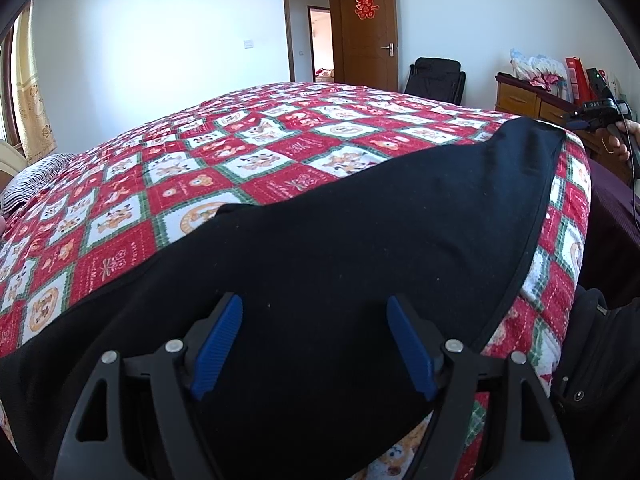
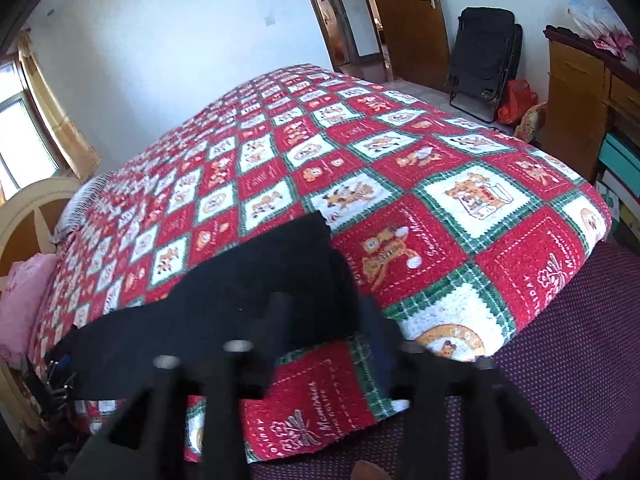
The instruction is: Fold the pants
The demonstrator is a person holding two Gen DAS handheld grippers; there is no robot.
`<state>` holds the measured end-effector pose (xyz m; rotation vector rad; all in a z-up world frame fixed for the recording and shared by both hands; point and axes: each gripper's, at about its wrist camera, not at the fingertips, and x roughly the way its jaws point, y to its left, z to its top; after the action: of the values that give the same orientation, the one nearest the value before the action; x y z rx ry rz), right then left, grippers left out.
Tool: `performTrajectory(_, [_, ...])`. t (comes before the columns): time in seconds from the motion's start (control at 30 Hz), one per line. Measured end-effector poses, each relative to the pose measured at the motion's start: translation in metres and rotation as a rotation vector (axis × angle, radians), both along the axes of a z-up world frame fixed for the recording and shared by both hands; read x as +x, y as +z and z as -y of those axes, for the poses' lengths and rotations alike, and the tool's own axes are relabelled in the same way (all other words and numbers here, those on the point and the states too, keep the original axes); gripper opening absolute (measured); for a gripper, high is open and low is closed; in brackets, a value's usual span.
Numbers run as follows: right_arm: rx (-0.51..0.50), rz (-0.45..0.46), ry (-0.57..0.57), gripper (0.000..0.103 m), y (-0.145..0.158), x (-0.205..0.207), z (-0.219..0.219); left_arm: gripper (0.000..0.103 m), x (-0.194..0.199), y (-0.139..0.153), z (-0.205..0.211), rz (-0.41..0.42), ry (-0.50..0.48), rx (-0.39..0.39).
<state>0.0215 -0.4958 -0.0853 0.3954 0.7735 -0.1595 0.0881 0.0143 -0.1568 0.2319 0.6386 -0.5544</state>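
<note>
Black pants [image 1: 340,248] lie flat along the near edge of the bed on a red, white and green patterned blanket [image 1: 224,152]. My left gripper [image 1: 314,336] is open, its blue pads [image 1: 218,346] spread just above the pants, holding nothing. In the right wrist view the pants [image 2: 248,280] reach from the lower left to an end near the middle. My right gripper [image 2: 324,320] is blurred and close to that end; its fingers look spread apart and I see nothing held. The right gripper also shows in the left wrist view [image 1: 600,110], beyond the pants' far end.
The bed fills both views, with a striped pillow [image 1: 36,176] and headboard [image 2: 28,216] at the left. A wooden dresser [image 2: 576,96], a black folding chair [image 2: 484,52] and an open door [image 1: 368,28] stand beyond the bed. A purple dotted sheet [image 2: 560,352] hangs below the blanket.
</note>
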Motion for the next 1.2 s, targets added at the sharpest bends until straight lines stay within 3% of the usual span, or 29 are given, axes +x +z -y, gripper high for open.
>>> performTrajectory(0.13, [-0.016, -0.028, 0.025, 0.050, -0.007, 0.005, -0.008, 0.079, -0.001, -0.001, -0.003, -0.002, -0.002, -0.010])
performTrajectory(0.2, [-0.037, -0.054, 0.046, 0.030, -0.014, 0.009, -0.015, 0.079, 0.000, -0.002, -0.006, -0.003, -0.007, -0.017])
performTrajectory(0.23, [-0.055, -0.071, 0.047, 0.004, -0.017, 0.011, -0.017, 0.080, 0.000, -0.003, -0.007, -0.002, -0.009, -0.022])
performTrajectory(0.27, [-0.086, -0.088, 0.036, 0.004, -0.019, 0.011, -0.018, 0.080, 0.000, -0.003, -0.009, -0.002, -0.012, -0.027])
performTrajectory(0.47, [-0.127, -0.094, -0.022, 0.003, -0.017, 0.002, -0.002, 0.081, -0.001, -0.005, -0.010, 0.002, -0.015, -0.035])
performTrajectory(0.6, [-0.137, -0.035, -0.028, 0.004, -0.001, -0.010, -0.005, 0.081, -0.001, -0.005, -0.010, 0.000, -0.016, -0.035])
performTrajectory(0.7, [-0.209, 0.018, 0.086, 0.008, 0.014, -0.012, -0.042, 0.083, -0.001, -0.005, -0.009, 0.003, -0.017, -0.029])
performTrajectory(0.77, [-0.252, 0.013, 0.251, 0.033, 0.015, -0.007, -0.083, 0.083, -0.001, -0.005, -0.009, 0.002, -0.017, -0.030])
performTrajectory(0.83, [-0.332, -0.002, 0.393, 0.043, 0.007, -0.003, -0.125, 0.083, -0.002, -0.005, -0.009, 0.002, -0.018, -0.031])
performTrajectory(0.9, [-0.432, -0.050, 0.531, 0.043, -0.011, 0.001, -0.167, 0.083, -0.001, -0.005, -0.009, 0.001, -0.019, -0.031])
performTrajectory(0.97, [-0.530, -0.099, 0.600, 0.043, -0.032, 0.006, -0.196, 0.083, -0.002, -0.005, -0.009, 0.000, -0.020, -0.035])
performTrajectory(1.07, [-0.627, -0.150, 0.633, 0.043, -0.055, 0.014, -0.213, 0.083, -0.002, -0.005, -0.010, 0.001, -0.021, -0.039])
performTrajectory(1.2, [-0.786, -0.146, 0.626, 0.043, -0.069, 0.019, -0.223, 0.083, -0.001, -0.006, -0.010, 0.001, -0.021, -0.043])
